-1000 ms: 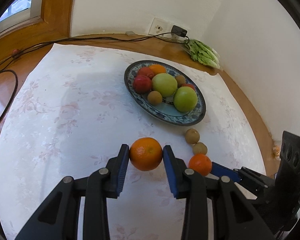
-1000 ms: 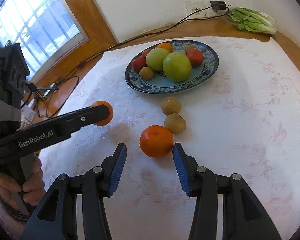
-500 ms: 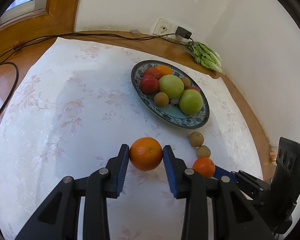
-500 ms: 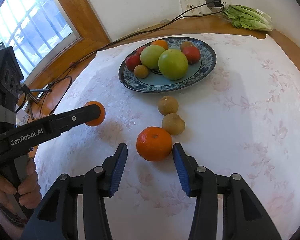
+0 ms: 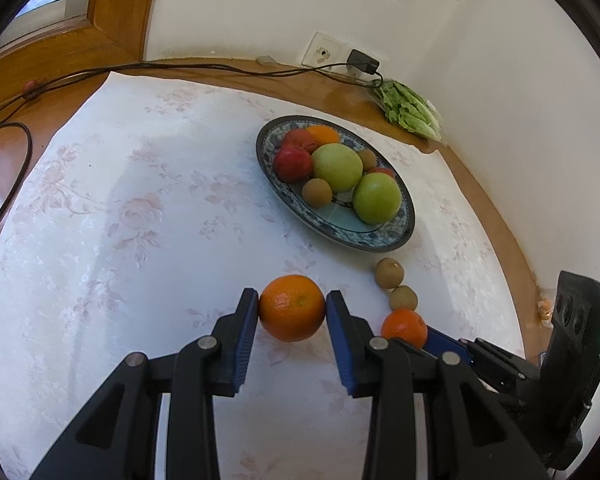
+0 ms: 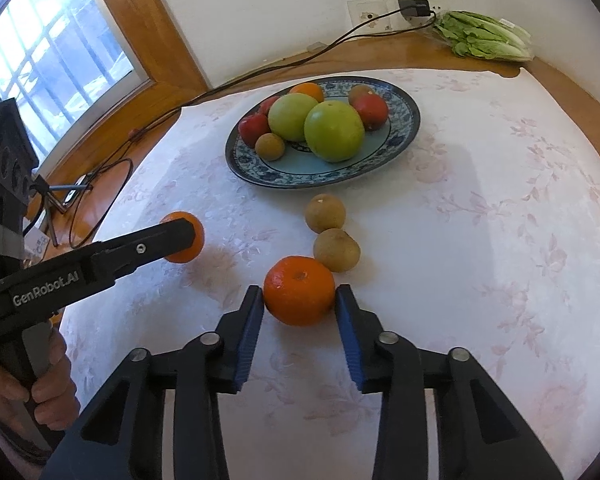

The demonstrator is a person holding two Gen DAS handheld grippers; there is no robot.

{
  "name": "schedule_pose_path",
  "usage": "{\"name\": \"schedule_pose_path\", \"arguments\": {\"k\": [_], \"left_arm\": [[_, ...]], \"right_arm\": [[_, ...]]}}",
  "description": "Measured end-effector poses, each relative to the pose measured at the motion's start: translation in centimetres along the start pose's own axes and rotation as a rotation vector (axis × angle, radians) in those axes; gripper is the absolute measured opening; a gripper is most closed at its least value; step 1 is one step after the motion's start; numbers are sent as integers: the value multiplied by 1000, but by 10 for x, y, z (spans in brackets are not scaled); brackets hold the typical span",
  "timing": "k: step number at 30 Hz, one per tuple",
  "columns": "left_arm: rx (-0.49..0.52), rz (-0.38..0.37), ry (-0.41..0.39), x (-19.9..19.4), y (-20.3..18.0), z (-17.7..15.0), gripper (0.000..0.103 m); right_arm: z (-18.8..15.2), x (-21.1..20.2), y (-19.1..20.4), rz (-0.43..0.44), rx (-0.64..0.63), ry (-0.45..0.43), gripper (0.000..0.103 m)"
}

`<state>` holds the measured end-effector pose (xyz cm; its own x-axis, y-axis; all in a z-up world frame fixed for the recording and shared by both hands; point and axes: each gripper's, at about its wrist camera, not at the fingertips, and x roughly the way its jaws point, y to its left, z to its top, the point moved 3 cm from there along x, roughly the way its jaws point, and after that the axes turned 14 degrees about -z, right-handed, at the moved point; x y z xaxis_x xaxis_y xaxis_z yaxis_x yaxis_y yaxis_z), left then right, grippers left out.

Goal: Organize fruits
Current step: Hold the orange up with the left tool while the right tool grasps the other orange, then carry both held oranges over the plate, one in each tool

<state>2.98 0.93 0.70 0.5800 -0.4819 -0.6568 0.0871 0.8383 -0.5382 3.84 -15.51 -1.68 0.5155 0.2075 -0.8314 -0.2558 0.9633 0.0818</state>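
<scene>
Left gripper (image 5: 292, 308): the blue fingers (image 5: 246, 332) are pinched on an orange (image 5: 292, 307), one pad on each flank at the widest girth. It looks to be held a little above the counter (image 5: 140, 220), going by the shadow beneath, tho that is not certain.

Right gripper (image 6: 299, 304): its fingers (image 6: 250, 330) are closing on a second orange (image 6: 299, 290), which sits on the cloth w/ both pads already at its sides. Contact looks made; how firm cannot be told.

Just beyond that second orange, two small brown fruits (image 6: 336, 249) lie in a line toward the plate, the nearer one touching or almost touching the orange. The blue-patterned plate (image 6: 404, 128) already carries green apples (image 6: 334, 130), red fruit, a brown fruit and another orange. Lettuce (image 6: 484, 38) lies at the far corner by the wall socket.

Handling, as judged: the oranges are round, firm and fairly light, w/ a dimpled, slightly waxy peel, so rolling out of flat pads is the risk. They are best taken across the equator, centred, w/ moderate squeeze; too much would bruise the peel. The pile on the plate is crowded, so a dropped orange may roll off.

Writing: "GenRobot.AI" is read in white on the left gripper's side in the right wrist view. No other label is legible.
</scene>
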Motion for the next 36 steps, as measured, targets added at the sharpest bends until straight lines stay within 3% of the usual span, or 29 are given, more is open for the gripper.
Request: {"name": "schedule_pose_path", "arguments": {"k": [20, 36], "left_arm": [[47, 15, -13, -10, -22, 1, 36], [108, 18, -1, 9, -37, 32, 36]], "right_arm": [[-3, -19, -13, 42, 25, -30, 36], [29, -32, -36, 44, 16, -55, 36]]}}
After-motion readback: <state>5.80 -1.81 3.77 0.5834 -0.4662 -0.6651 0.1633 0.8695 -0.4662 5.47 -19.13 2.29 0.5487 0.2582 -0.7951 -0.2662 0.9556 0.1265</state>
